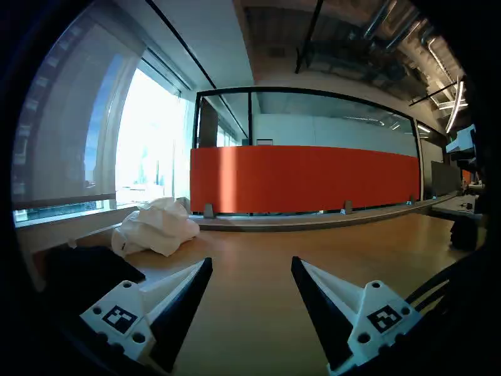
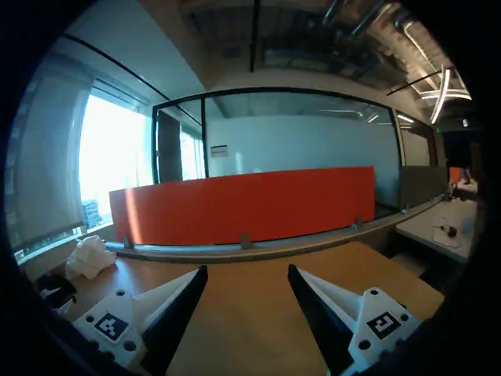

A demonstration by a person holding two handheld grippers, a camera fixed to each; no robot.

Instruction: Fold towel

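Here, towel [image 1: 156,225]: a white cloth lying in a crumpled, unfolded heap on the far left part of the table, close under the window; in the right gripper view it [image 2: 91,255] sits smaller and farther off, again at the far left edge of the wood.
Towel's neighbour: a black object [image 1: 87,266] lies just beside the heap on its near side; what it is cannot be told.
Left gripper [image 1: 251,260]: its two fingers stand spread wide with bare wood between them, pinching nothing, well short of the towel, which lies off to the left of the left finger.
Right gripper [image 2: 247,268]: fingers likewise parted and holding nothing, pointed across the table at the divider, the towel well apart from them to the left.
Finger markings: each white finger base carries a square black-and-white marker [image 1: 119,318].
Table [image 1: 263,301]: a smooth brown wooden top, sunlit, running from the grippers to the divider.
Divider [image 1: 300,178]: a long orange panel standing upright along the table's far edge, held in small grey feet; it spans most of the right gripper view as well [image 2: 250,207].
Behind the divider: a black-framed glass wall [image 2: 300,131] with a pale room beyond.
Window [image 1: 147,150]: bright glass on the left with a translucent blind beside it.
Right side: a second desk [image 2: 444,229] with a few small items, too small to make out.
Overhead: exposed pipes and a lit strip lamp [image 2: 441,94].
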